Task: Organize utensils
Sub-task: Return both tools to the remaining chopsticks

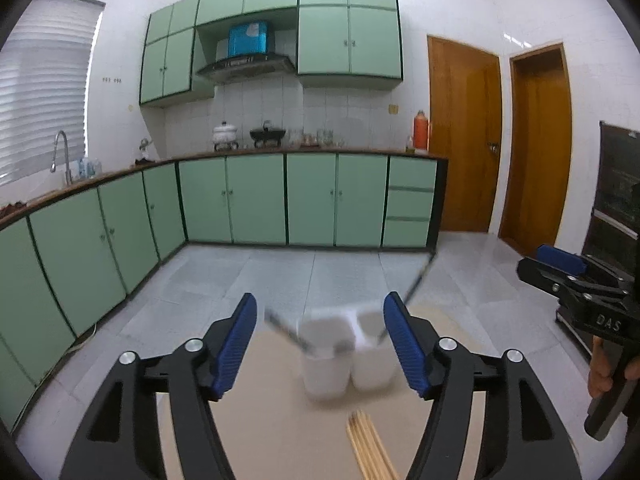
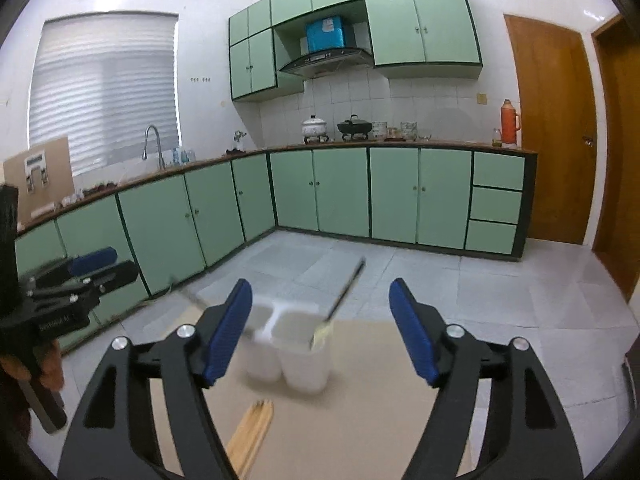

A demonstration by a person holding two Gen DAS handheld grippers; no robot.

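Desk (image 1: 272, 420), tan, fills bottom centre of both views. Two white cups (image 1: 344, 354) side by side mid-frame w/ dark utensils (image 1: 416, 284) leaning out, blurred. Left gripper (image 1: 320, 348) fingers wide open, nothing gripped. Right gripper (image 2: 320, 332) same: apart, empty. Chopsticks (image 1: 370, 448) flat on desk, bottom centre, near cups.

Left gripper (image 1: 320, 346): jaws apart, nothing clamped, tilted slightly down. Right gripper (image 2: 320, 330): same, jaws apart, empty. A hand (image 1: 610, 372) holds the right grip.
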